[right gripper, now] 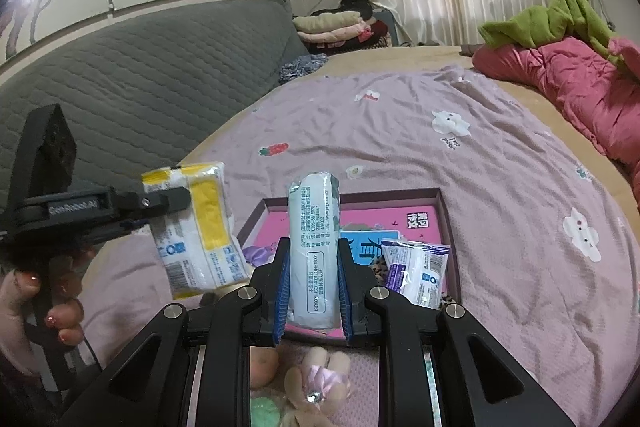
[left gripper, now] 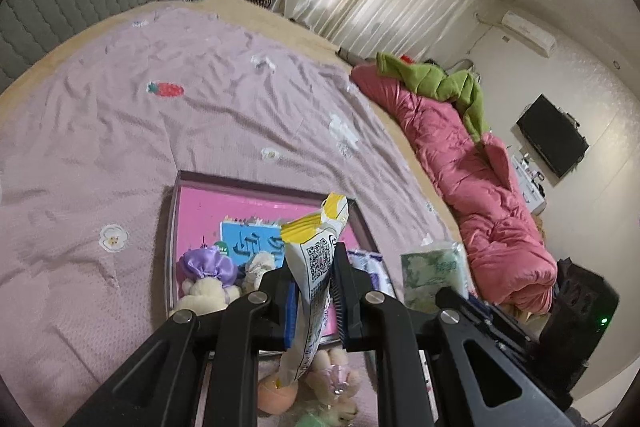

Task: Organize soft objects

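tissue packs are what you carry, one in each gripper, both lifted above the bed (right gripper: 500,187) with its wrinkled lilac bedspread. your left gripper (left gripper: 313,301) has its fingers (left gripper: 347,291) pinching a yellow and white tissue pack (left gripper: 316,259) by its thin edge. from the left wrist camera that pack's long axis runs forward and slightly up, away from the camera, with the yellow crimped end farthest out. from the right wrist camera the same pack (right gripper: 200,227) hangs broadside, long axis near upright and leaning a little, with the left gripper (right gripper: 176,201) reaching in from the left, roughly level. your left hand (right gripper: 44,307) wraps the handle low at that picture's left edge, fingers curled around it.

your right gripper (right gripper: 312,291) has its blue-padded fingers (right gripper: 282,291) pressed on both sides of a pale green tissue pack (right gripper: 316,251). that pack stands lengthwise between them, long axis pointing forward and up, printed side toward the camera.

both grippers tilt downward toward an open shallow box (right gripper: 444,211) with a pink floor, lying on the bedspread just beyond the fingers. inside it lies a purple and white tissue pack (right gripper: 420,271) toward the right, and a plush toy with a purple bow (left gripper: 208,279) toward the left. more small plush toys (right gripper: 316,383) lie on the bedspread below the grippers, outside the box. a pink quilt (left gripper: 472,179) is bunched along the bed's far right side.
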The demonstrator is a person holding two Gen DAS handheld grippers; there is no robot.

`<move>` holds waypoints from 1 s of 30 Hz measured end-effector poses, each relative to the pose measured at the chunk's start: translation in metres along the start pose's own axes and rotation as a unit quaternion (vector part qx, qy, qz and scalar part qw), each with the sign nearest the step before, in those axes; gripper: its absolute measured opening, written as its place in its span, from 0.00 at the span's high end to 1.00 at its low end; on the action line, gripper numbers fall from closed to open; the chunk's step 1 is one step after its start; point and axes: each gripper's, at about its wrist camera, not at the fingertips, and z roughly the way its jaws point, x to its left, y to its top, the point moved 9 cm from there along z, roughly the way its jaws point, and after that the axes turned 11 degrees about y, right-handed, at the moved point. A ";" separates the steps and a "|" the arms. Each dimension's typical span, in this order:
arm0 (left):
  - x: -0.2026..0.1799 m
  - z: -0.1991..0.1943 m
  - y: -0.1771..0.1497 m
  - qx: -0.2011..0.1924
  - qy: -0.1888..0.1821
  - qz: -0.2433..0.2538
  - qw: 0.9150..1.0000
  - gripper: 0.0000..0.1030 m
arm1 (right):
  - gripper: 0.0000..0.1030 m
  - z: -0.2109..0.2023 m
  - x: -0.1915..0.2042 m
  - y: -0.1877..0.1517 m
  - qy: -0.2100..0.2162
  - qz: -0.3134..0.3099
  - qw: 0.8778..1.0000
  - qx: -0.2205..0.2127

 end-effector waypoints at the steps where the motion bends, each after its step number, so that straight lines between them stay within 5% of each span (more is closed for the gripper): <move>1: 0.002 0.006 -0.001 0.006 0.002 -0.001 1.000 0.85 | 0.80 0.003 -0.001 0.000 -0.001 0.000 1.000 0.002; 14: 0.024 0.067 -0.024 0.063 0.022 0.005 0.998 0.85 | 0.80 0.035 -0.018 -0.011 -0.002 0.021 1.000 0.022; 30: 0.031 0.103 -0.030 0.089 0.025 0.022 0.996 0.85 | 0.80 0.084 -0.032 -0.039 -0.010 0.062 0.997 0.055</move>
